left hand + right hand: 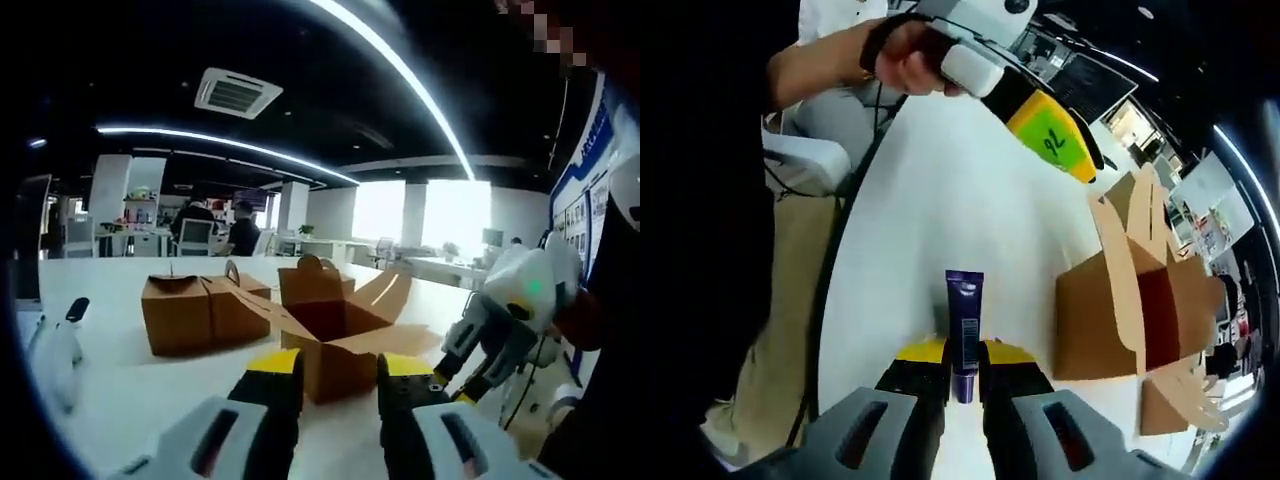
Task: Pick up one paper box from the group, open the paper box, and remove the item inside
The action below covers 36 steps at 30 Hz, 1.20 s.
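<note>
Paper boxes number three on the white worktop (120,390): one opened box (335,335) with flaps spread, just ahead of the left gripper (338,385), and two closed boxes (205,310) side by side beyond it. Left jaws stand spread, holding nothing. The right gripper (962,372) pinches a single purple tube (963,320) by one end, its long axis running straight away from the jaws, beside the opened box. A hand (902,55) grips the left gripper
</note>
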Available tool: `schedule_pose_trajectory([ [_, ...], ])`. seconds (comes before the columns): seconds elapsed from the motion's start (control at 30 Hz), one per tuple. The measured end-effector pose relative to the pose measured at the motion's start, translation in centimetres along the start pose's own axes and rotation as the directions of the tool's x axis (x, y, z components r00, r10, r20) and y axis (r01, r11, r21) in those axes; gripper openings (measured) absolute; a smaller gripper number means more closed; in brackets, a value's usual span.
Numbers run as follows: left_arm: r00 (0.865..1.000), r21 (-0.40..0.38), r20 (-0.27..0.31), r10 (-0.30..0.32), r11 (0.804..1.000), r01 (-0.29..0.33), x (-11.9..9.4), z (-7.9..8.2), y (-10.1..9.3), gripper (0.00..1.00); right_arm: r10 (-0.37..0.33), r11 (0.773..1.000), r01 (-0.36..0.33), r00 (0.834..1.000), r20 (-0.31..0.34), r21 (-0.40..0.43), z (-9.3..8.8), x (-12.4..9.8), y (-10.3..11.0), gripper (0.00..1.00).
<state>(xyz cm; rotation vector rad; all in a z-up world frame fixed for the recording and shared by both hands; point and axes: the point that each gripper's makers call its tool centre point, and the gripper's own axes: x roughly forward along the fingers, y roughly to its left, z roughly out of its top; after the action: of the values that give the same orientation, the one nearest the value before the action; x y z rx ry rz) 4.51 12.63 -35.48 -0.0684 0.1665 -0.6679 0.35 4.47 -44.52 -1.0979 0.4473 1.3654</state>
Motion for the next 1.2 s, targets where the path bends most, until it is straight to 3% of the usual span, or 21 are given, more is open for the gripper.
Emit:
schedule_pose_trajectory([
  [0.53,1.000,-0.017,-0.001,0.009,1.000,-0.009,0.5,-0.4,0.8,0.32,0.031,0.999,-0.032,0.999,0.029,0.041,0.2,0.1,0.0,0.14],
  [0.87,1.000,0.001,0.000,-0.016,1.000,0.016,0.9,-0.1,0.2,0.32,-0.025,0.997,0.020,0.998,0.060,0.073,0.3,-0.3,-0.7,0.17],
  [1.2,1.000,0.000,-0.002,-0.021,1.000,0.021,0.9,0.1,-0.3,0.32,-0.023,0.995,0.016,0.997,0.072,0.099,-0.5,-1.2,-0.1,0.17],
])
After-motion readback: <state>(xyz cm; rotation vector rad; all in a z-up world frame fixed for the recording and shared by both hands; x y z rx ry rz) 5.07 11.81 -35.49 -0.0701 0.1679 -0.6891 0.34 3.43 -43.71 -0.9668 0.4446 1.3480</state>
